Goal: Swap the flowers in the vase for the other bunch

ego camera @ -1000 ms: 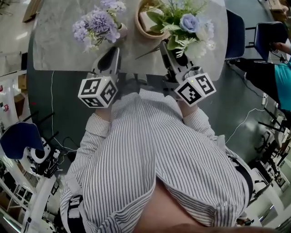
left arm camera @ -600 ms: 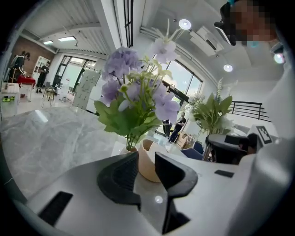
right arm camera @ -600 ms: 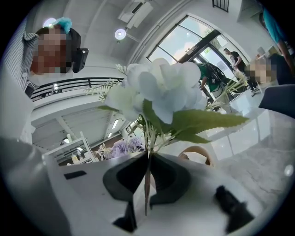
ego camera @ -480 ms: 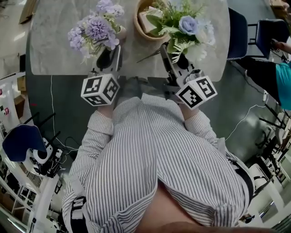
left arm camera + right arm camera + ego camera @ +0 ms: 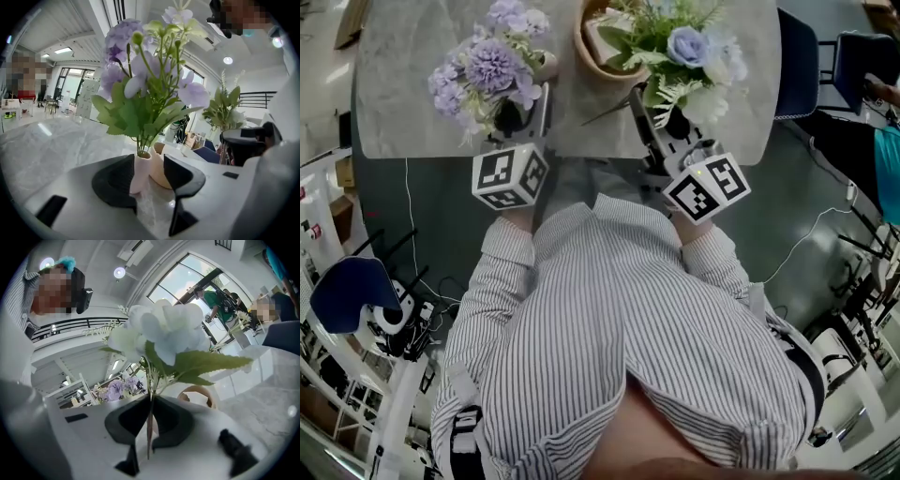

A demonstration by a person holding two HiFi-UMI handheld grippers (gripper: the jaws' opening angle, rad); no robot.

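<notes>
While the left tool (image 5: 148, 163) has just been opening wide around the pale pink ceramic vase (image 5: 140, 171) of purple flowers (image 5: 123, 40) on the grey marble counter (image 5: 403, 80), possibly brushing one pad, the right tool (image 5: 150, 420) pinches the white-and-blue flower bunch (image 5: 164, 329) by its stems.

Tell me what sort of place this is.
Probably an open lab or workshop hall, not a home: the marble table stands on a bare floor with a trailing cable and equipment stands, and tall windows light a big room where other people work.
</notes>
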